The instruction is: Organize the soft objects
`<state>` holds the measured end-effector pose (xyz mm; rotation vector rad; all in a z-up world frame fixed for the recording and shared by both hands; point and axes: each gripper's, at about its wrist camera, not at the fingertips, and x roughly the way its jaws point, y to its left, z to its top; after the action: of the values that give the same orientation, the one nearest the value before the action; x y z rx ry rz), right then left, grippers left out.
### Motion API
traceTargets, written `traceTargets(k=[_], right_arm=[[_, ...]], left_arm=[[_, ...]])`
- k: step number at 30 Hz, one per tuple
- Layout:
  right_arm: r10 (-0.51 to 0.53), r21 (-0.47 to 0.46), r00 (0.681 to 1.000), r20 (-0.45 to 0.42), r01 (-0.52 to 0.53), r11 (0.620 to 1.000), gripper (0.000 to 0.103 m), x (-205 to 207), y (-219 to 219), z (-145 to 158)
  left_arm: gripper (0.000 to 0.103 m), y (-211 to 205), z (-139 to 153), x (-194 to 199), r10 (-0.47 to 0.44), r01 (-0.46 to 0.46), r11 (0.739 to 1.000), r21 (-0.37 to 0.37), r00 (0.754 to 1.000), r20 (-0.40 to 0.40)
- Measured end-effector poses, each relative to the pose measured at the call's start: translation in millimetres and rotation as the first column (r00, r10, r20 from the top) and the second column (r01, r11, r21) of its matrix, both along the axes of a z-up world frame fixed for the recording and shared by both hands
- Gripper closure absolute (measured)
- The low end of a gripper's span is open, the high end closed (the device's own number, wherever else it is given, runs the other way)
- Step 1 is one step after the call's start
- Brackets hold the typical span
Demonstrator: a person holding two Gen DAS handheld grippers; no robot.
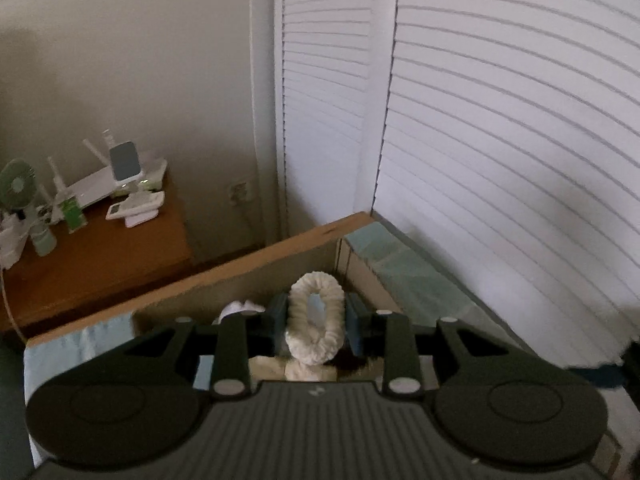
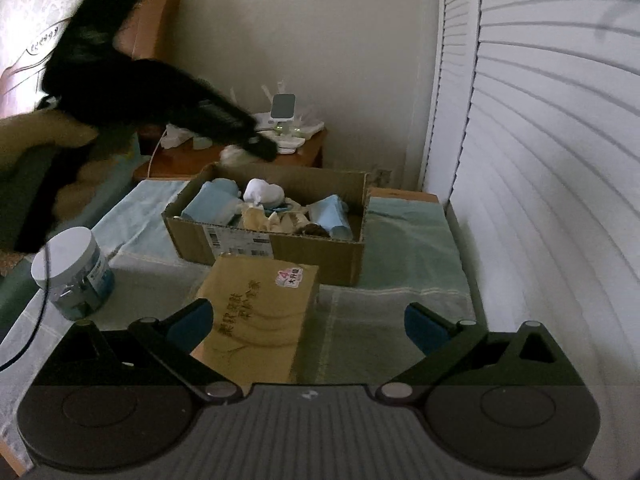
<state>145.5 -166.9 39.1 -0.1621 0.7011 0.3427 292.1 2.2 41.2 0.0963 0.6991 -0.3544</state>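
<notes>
Left wrist view: left hand-held gripper (image 1: 316, 320) clamps a white fluffy ring (image 1: 317, 316), long axis upright, directly above the cardboard box (image 2: 280, 240) at its far rim. Right hand-held gripper (image 2: 310, 326) stands wide and empty, near side of box, farther off

Left tool (image 2: 256, 146) motion-blurred; white scrunchie's (image 1: 316, 320) bottom hidden behind tool body.

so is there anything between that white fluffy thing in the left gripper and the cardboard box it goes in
Nothing visible blocks it. The left gripper is shut on the white fluffy ring right over the open cardboard box, whose top has no lid or flap across it. The box already holds soft items, but there looks to be room.
</notes>
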Motion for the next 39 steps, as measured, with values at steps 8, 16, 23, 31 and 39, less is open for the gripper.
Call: traceTargets(k=[8, 16, 23, 31, 39], right_arm=[[-0.032, 0.014, 0.999, 0.001, 0.032, 0.999, 0.000, 0.1, -11.2, 0.1], [-0.040, 0.024, 0.999, -0.002, 0.040, 0.999, 0.000, -1.4, -13.5, 3.3], [-0.078, 0.014, 0.997, -0.015, 0.078, 0.997, 0.000, -5.9, -7.8, 11.4], [-0.174, 0.000, 0.981, -0.088, 0.175, 0.985, 0.000, -12.4, -6.1, 7.2], [-0.212, -0.005, 0.970, -0.120, 0.213, 0.977, 0.000, -29.6, 2.8, 15.3]], left_arm=[[0.011, -18.3, -6.1, 36.5, 0.031, -0.032, 0.999, 0.021, 0.999, 0.030], [0.003, -5.2, 4.9, 8.3, 0.059, -0.064, 0.997, 0.036, 0.993, 0.105], [0.001, 14.0, 16.6, -53.3, 0.087, -0.093, 0.995, 0.033, 0.983, 0.163], [0.001, 27.2, 4.8, -126.7, 0.172, -0.176, 0.984, 0.029, 0.979, 0.110], [0.001, 34.4, -3.3, -169.7, 0.257, -0.257, 0.966, 0.000, 0.966, -0.041]])
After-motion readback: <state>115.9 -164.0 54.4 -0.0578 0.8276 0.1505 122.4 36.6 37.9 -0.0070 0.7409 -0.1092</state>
